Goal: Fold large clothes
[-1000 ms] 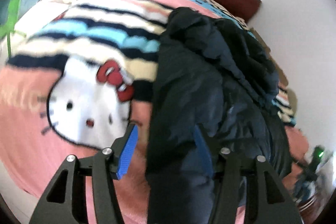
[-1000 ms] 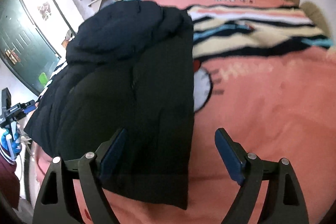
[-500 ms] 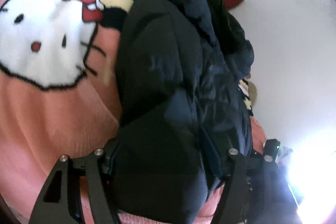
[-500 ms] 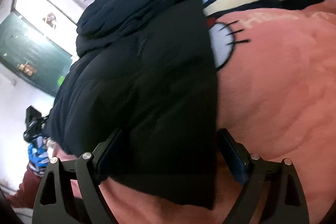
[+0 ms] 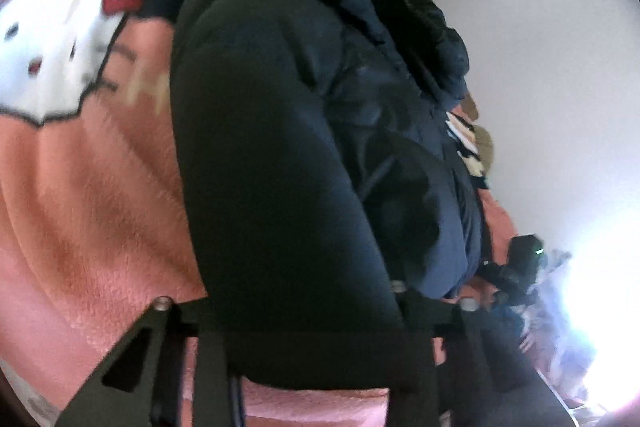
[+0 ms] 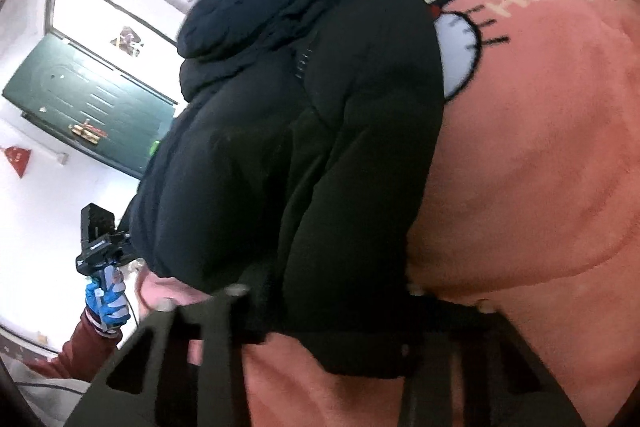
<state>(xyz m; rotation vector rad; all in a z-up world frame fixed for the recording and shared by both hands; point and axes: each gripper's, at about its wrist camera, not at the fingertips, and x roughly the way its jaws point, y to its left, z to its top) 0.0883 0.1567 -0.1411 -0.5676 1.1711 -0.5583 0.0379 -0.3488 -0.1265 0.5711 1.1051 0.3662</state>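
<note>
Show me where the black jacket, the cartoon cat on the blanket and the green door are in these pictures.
black jacket (image 5: 272, 155): left wrist view, on its smooth folded panel.
cartoon cat (image 5: 44, 67): left wrist view, on its white face.
green door (image 6: 84, 107): right wrist view, on the door's middle panel.

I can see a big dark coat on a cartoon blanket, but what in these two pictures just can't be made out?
- Left claw tips, left wrist view: buried under the dark coat while its jaws are closing, so contact is unseen.
- Right claw tips, right wrist view: covered by the coat hem in the same way.
- Room corner, left wrist view: washed out by glare.
- Blanket cartoon face: partly under the coat, blurred.
</note>
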